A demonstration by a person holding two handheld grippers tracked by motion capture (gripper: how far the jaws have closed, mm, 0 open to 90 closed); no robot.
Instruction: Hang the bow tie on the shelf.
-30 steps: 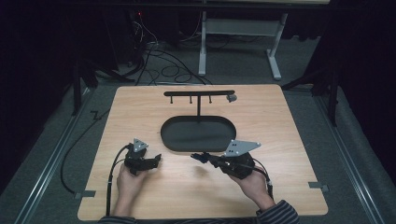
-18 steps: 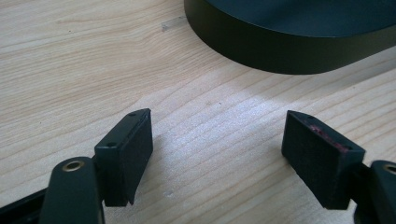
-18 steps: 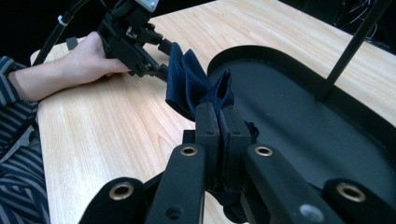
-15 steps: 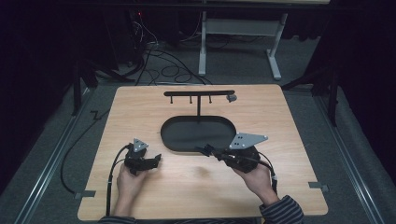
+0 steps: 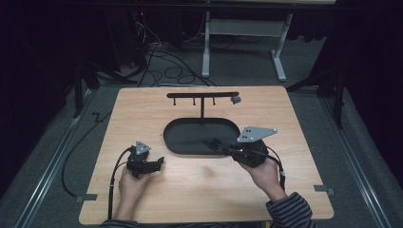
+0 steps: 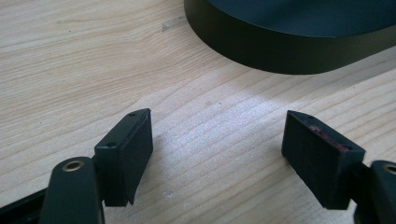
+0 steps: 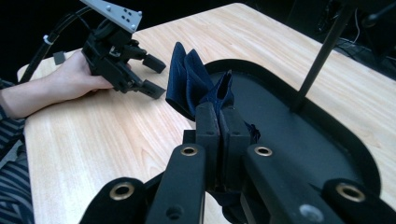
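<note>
Right now your right gripper (image 7: pixel 219 116) is clenched on a folded dark blue cloth (image 7: pixel 194 81), raised over the near rim of the matte black oval tray (image 7: pixel 327 126). Your left gripper (image 6: pixel 217 158) gapes wide, empty, over bare woodgrain just beside that tray.

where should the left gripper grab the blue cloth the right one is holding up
Take the free folded edge of the cloth that sticks up past the right gripper, which is shut on its lower part. Come from the left gripper's side of the tray, jaws open across the fold: that edge stands clear of the table.
</note>
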